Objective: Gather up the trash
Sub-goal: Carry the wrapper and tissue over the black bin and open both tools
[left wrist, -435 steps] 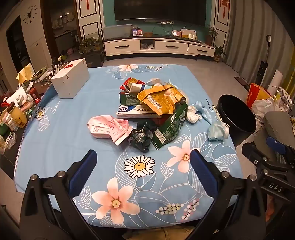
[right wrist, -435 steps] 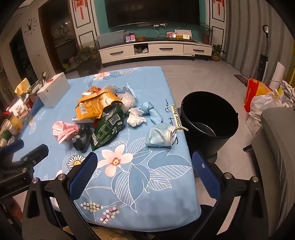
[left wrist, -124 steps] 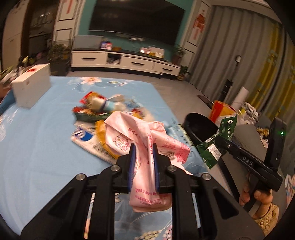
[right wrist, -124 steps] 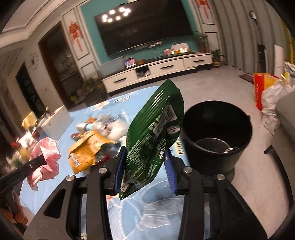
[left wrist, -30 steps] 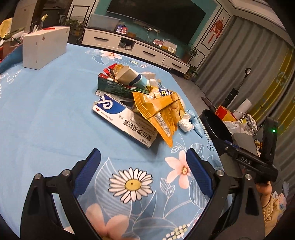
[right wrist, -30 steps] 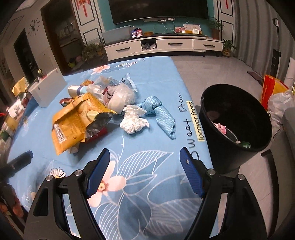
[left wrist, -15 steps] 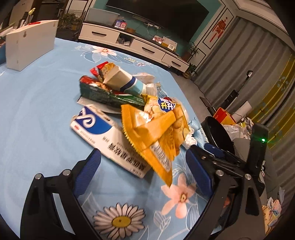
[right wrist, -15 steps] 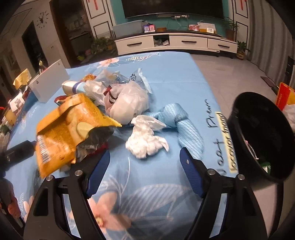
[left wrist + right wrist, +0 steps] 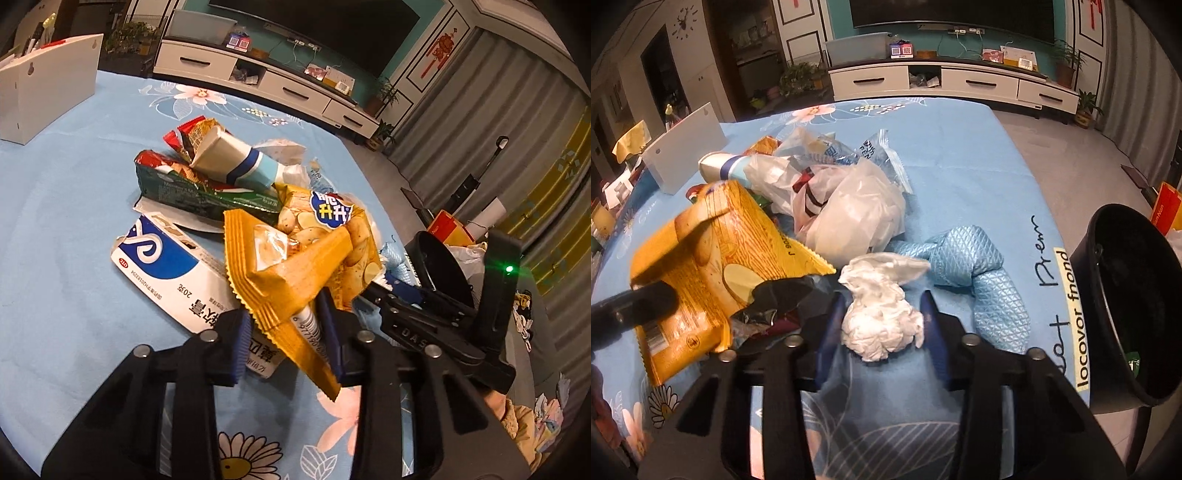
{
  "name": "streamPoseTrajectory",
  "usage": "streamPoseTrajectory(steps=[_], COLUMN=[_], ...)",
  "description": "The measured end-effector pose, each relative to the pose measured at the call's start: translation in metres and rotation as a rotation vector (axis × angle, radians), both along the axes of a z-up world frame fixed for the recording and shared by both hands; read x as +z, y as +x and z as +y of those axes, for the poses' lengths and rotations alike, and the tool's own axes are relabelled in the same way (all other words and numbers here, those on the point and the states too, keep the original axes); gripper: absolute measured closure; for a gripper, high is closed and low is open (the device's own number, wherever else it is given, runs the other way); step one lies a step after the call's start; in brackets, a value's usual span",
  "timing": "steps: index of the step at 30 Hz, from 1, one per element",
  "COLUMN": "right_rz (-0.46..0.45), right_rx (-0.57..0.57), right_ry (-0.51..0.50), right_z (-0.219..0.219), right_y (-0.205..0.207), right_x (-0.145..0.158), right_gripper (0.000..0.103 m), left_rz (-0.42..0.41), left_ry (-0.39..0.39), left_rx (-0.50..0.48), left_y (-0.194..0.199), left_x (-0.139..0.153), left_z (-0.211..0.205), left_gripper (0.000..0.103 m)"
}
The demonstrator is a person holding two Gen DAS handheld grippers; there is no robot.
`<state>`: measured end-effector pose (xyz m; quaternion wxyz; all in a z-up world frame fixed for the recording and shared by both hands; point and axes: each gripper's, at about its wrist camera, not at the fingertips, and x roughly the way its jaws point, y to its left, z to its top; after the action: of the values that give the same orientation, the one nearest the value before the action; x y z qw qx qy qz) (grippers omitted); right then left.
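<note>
Left gripper (image 9: 286, 334): narrowed around yellow bag (image 9: 284, 280). Right gripper (image 9: 882, 325): narrowed around tissue (image 9: 882, 321); bin (image 9: 1123, 295) at 3 o'clock.

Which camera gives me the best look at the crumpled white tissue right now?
The right wrist view: the crumpled white tissue sits centred between the right tool fingers, fully visible on the blue tablecloth. In the left wrist view the yellow chip bag hides it.
</note>
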<state>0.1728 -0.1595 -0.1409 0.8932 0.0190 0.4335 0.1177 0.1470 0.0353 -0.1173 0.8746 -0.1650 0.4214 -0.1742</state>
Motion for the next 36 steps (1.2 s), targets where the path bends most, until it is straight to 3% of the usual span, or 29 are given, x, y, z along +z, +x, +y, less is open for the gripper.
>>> streamPoseTrajectory(steps=[5, 10, 19, 36], right_rz=[-0.013, -0.043, -0.120, -0.193], right_rx=[0.008, -0.009, -0.073, -0.315], right_ry=[0.020, 0.087, 0.115, 0.224], right_z=[-0.002, -0.017, -0.060, -0.168], right_y=[-0.014, -0.041, -0.084, -0.115], right_x=[0.007, 0.025, 0.058, 0.062], right_gripper=[0.075, 0.076, 0.076, 0.075], left_rz=[-0.031, -0.065, -0.110, -0.189], left_ry=[-0.021, -0.041, -0.030, 0.063], left_rx=[-0.017, -0.023, -0.043, -0.240], left_y=[-0.009, -0.023, -0.043, -0.034], left_x=[0.011, 0.026, 0.050, 0.079], left_z=[0.001, 0.002, -0.010, -0.124], left_gripper=[0.080, 0.080, 0.080, 0.080])
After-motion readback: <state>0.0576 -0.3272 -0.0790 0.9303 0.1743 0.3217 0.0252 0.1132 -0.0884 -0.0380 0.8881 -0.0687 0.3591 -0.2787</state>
